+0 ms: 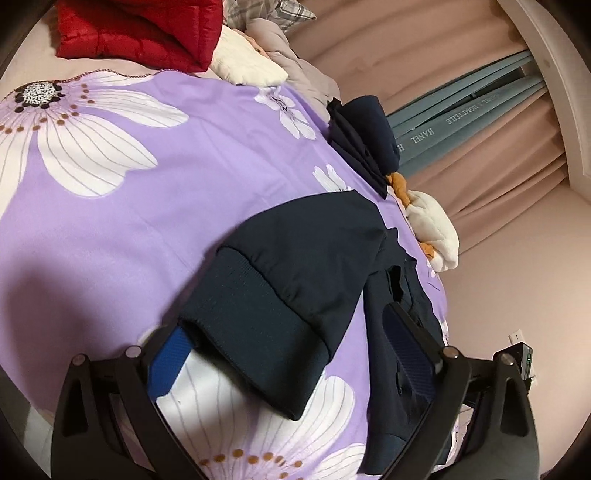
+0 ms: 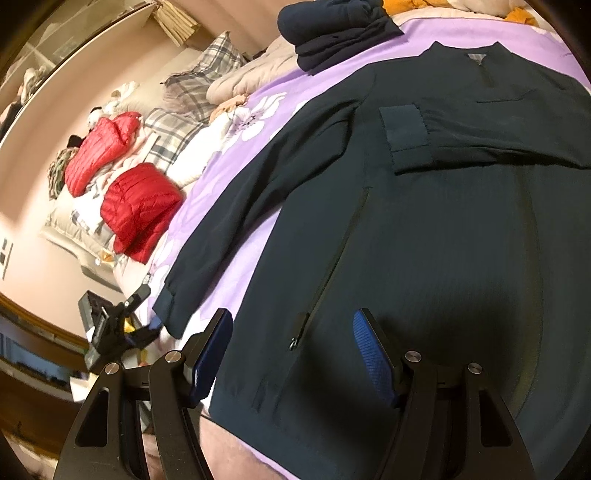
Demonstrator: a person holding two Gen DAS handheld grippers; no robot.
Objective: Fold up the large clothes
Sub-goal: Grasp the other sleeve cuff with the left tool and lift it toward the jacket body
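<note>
**Now: one sleeve folded, one sleeve out**

Navy jacket (image 2: 424, 221) lies front-up on the purple floral bedspread (image 1: 155, 206), collar toward 12 o'clock in the right view. One sleeve crosses the chest; the other sleeve (image 2: 236, 206) runs out toward 8 o'clock, cuff (image 1: 255, 325) at the bed's edge. Your left gripper (image 1: 291, 354) is spread wide around that ribbed cuff, gripping nothing. Your right gripper (image 2: 291, 354) hangs over the hem, jaws apart, also empty.

Risks, as I judge them: pinch bedspread along with the cuff and the whole lay drags; lift the hem unevenly and the crossed sleeve slides off. Folded navy stack (image 2: 332, 33) sits at 12 o'clock, red puffer jackets (image 2: 140, 210) at 9, both well apart.
</note>
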